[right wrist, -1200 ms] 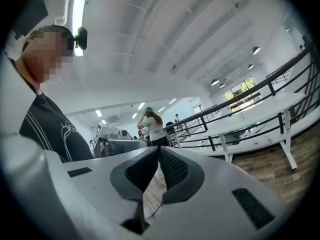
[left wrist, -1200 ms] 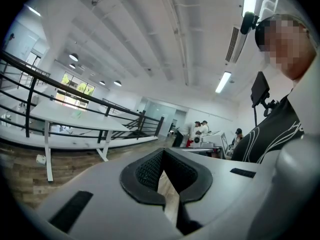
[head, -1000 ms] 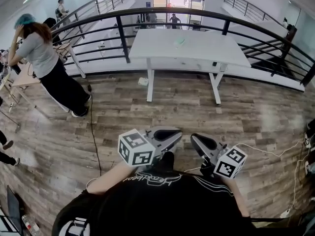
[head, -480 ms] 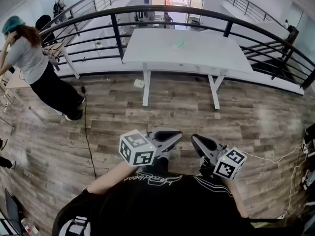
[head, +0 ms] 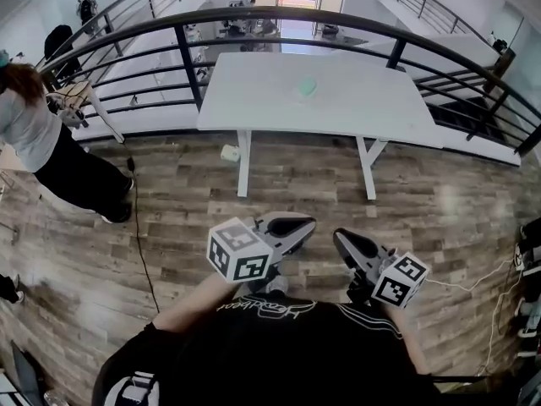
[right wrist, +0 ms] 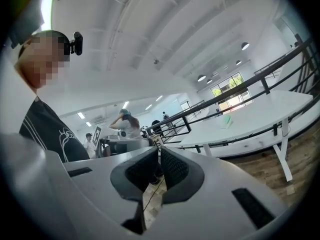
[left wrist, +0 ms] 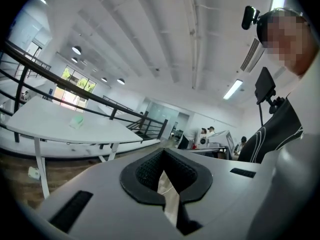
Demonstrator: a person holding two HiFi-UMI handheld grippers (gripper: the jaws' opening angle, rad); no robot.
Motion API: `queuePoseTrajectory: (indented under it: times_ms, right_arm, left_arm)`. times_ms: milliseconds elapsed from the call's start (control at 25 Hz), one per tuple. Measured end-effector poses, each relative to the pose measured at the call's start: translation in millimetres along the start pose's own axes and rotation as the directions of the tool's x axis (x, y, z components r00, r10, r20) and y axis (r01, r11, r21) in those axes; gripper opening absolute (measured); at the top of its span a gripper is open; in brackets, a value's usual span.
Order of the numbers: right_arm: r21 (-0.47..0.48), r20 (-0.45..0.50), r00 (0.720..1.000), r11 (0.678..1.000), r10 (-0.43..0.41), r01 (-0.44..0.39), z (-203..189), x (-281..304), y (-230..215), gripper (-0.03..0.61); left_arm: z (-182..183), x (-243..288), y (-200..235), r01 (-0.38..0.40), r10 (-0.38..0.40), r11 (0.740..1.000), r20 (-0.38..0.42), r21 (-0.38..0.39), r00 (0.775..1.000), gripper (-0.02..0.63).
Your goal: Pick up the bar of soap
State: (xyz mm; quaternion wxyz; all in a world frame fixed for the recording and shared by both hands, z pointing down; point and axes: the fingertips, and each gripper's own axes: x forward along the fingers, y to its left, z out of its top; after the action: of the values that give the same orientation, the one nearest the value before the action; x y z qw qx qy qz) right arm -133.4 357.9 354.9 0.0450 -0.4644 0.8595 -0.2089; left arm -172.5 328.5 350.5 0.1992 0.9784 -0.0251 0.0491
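The soap bar (head: 307, 85) is a small pale green block lying on the white table (head: 355, 100) far ahead of me. It also shows as a faint green bar (left wrist: 76, 121) in the left gripper view and as a bar (right wrist: 227, 120) in the right gripper view. My left gripper (head: 292, 225) and right gripper (head: 348, 244) hang close to my chest over the wood floor, well short of the table. Both point forward, side by side. The left gripper (left wrist: 163, 150) has its jaws together with nothing between them. The right gripper (right wrist: 159, 147) is likewise shut and empty.
A black railing (head: 279, 19) curves behind the table. A person (head: 34, 142) stands at the far left beside a desk. A black cable (head: 139, 235) trails over the floor on the left, white cables (head: 499, 311) on the right. A small white object (head: 228, 153) lies by the table leg.
The table has come nearer and lower in the head view. The person at the left has slid toward the frame edge. Both grippers keep their place by my chest, still shut.
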Motion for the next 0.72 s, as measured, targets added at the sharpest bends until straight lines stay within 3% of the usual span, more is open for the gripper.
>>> queuePoseTrajectory:
  times_ms: [440, 720]
  right_arm:
    - [-0.011, 0.003, 1.0, 1.0, 0.003, -0.003, 66.8, 116.0, -101.5, 0.018]
    - [-0.017, 0.011, 1.0, 1.0, 0.013, -0.013, 78.0, 146.0, -130.6, 0.018]
  left_arm:
    - [68.1, 31.9, 146.2, -0.01, 0.01, 1.0, -0.014, 0.019, 1.0, 0.008]
    - [80.0, 38.9, 188.3, -0.029, 0.03, 0.999, -0.018, 0.021, 0.999, 0.008]
